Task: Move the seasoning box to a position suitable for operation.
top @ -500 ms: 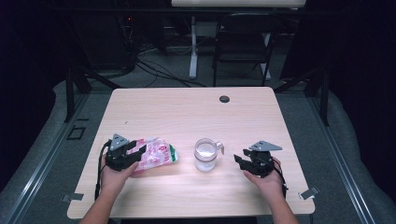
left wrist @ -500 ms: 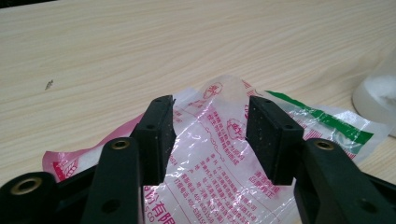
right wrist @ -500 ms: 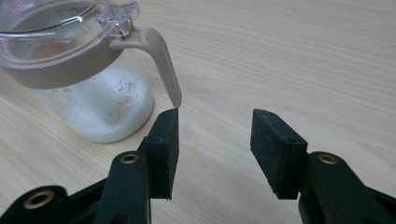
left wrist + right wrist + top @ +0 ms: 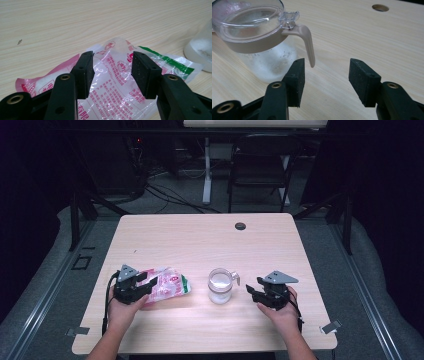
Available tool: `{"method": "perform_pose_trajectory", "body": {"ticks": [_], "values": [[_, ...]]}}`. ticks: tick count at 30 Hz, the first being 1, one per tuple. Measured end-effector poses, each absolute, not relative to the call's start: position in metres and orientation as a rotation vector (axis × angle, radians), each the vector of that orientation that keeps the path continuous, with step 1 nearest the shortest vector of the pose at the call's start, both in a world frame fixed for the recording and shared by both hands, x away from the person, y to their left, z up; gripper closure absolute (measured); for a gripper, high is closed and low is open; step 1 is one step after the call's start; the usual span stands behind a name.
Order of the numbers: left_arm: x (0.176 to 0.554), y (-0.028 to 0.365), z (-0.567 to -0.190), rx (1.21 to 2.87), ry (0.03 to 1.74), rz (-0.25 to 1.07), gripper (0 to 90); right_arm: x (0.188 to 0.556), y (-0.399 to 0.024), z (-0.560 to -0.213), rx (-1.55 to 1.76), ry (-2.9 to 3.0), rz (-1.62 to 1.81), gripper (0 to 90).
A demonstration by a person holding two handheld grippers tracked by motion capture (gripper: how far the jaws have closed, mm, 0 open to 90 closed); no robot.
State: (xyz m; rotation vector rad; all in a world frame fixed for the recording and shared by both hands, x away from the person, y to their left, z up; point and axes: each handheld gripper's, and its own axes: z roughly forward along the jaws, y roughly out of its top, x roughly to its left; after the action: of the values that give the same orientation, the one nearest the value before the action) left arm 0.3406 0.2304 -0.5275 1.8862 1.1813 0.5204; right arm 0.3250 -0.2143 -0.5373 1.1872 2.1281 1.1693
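Left gripper (image 4: 112, 72) is spread wide w/ the crinkly plastic bag (image 4: 117, 82) lying between the 2 pads, not pinched afaict. Bag lies flat on the desk (image 4: 200, 240), left of the clear jar (image 4: 220, 285). Right gripper (image 4: 325, 80) is spread too, nothing in it, jar handle (image 4: 308, 43) just beside its left pad.

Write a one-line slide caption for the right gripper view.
Open right gripper faces a lidded clear jar with a beige handle on the wooden table.
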Motion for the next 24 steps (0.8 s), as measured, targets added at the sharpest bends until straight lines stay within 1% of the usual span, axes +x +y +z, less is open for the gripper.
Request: {"method": "perform_pose_trajectory", "body": {"ticks": [8,16,18,24], "values": [[0.338,0.233,-0.525,1.862,1.174,0.517,51.7,0.330,-0.208,-0.543,1.195,2.167,1.175,48.6],[0.327,0.234,-0.524,1.870,1.159,0.538,51.7,0.342,-0.196,-0.551,1.152,2.236,1.142,58.2],[0.325,0.237,-0.524,1.862,1.173,0.510,51.8,0.346,-0.191,-0.552,1.134,2.251,1.113,59.5],[0.315,0.246,-0.524,1.827,1.201,0.513,51.8,0.357,-0.177,-0.557,1.121,2.278,1.090,63.3]]}}
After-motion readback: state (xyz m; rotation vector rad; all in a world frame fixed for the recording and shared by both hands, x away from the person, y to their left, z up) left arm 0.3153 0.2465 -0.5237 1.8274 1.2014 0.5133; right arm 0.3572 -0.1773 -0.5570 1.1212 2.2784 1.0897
